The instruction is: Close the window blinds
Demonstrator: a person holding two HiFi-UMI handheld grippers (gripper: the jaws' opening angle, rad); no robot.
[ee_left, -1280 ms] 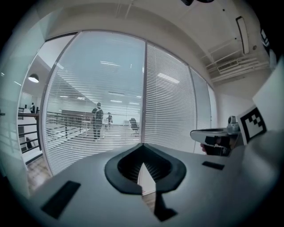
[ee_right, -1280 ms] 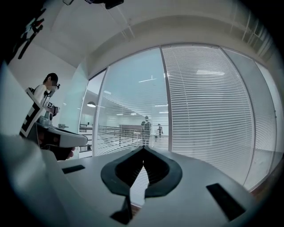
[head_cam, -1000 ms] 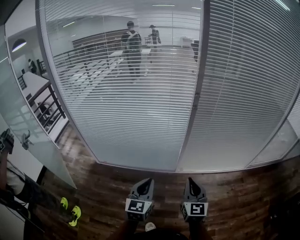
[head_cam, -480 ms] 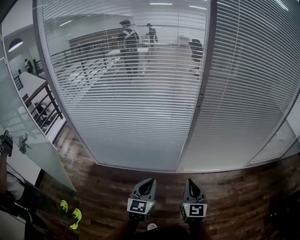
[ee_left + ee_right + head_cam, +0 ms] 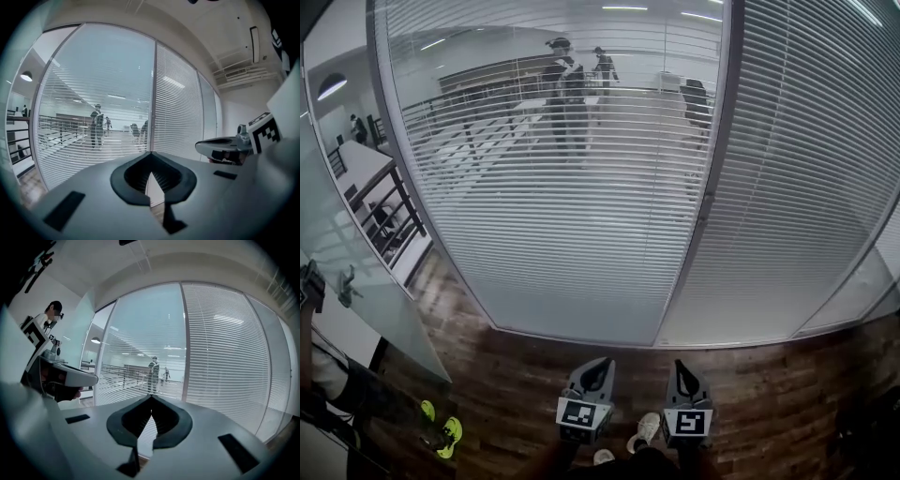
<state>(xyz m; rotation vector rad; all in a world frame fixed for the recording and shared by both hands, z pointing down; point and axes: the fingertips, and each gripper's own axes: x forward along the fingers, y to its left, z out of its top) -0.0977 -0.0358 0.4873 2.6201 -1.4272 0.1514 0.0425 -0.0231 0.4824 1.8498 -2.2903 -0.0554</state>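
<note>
Grippers: two, the left gripper and the right gripper. Blind panels: three. Standing people beyond the glass: two. Bystander at the left edge: one. Yellow-green shoes: two.

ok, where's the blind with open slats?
Head view, left of centre: the see-through blind fills the big pane left of the window post, with the shut blind to its right.
</note>
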